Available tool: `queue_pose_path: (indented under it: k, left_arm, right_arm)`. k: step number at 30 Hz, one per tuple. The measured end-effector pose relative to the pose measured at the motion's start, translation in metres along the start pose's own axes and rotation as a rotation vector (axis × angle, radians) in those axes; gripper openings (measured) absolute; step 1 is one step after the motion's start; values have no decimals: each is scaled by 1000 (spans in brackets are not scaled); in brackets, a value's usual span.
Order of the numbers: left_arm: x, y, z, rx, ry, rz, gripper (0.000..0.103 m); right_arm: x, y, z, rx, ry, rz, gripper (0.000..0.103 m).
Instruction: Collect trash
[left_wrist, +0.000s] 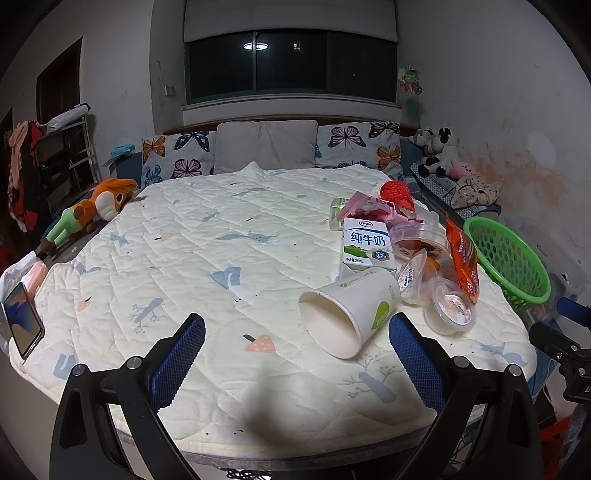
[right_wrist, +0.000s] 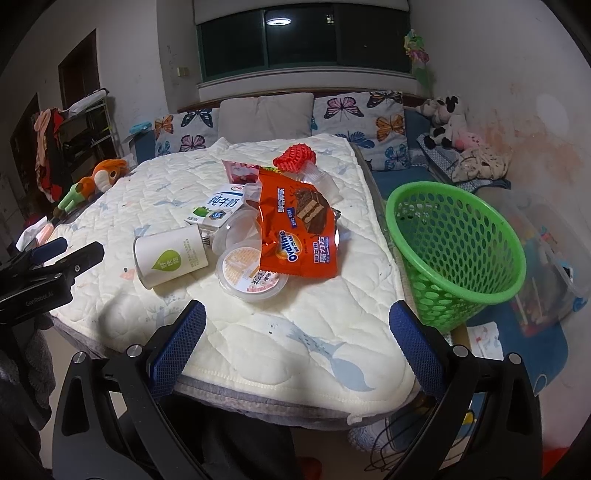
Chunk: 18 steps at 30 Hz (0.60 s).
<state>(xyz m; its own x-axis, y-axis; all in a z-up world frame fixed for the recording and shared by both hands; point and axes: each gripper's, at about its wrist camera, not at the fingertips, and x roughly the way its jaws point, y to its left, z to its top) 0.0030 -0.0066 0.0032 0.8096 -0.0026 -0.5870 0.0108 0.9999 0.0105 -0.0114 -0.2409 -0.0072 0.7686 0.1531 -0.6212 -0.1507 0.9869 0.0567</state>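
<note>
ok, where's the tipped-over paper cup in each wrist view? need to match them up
Left wrist: paper cup lies on its side right of centre, open mouth toward the camera, just ahead of the right finger.
Right wrist: paper cup sits left of centre, base end toward the camera, left of the orange wrapper.
Shared landmark: the green basket at the mattress's right edge.

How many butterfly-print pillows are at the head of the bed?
2: one butterfly pillow left of the plain grey pillow, the other butterfly pillow right of it. More could be hidden behind.
</note>
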Motion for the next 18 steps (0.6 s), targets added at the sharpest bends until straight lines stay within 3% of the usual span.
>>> queue_pose_path:
  k: [18]
  left_arm:
    - [4,-3,0,-2,2,0,97]
  right_arm:
    - [6,-1,5,2,1,9,98]
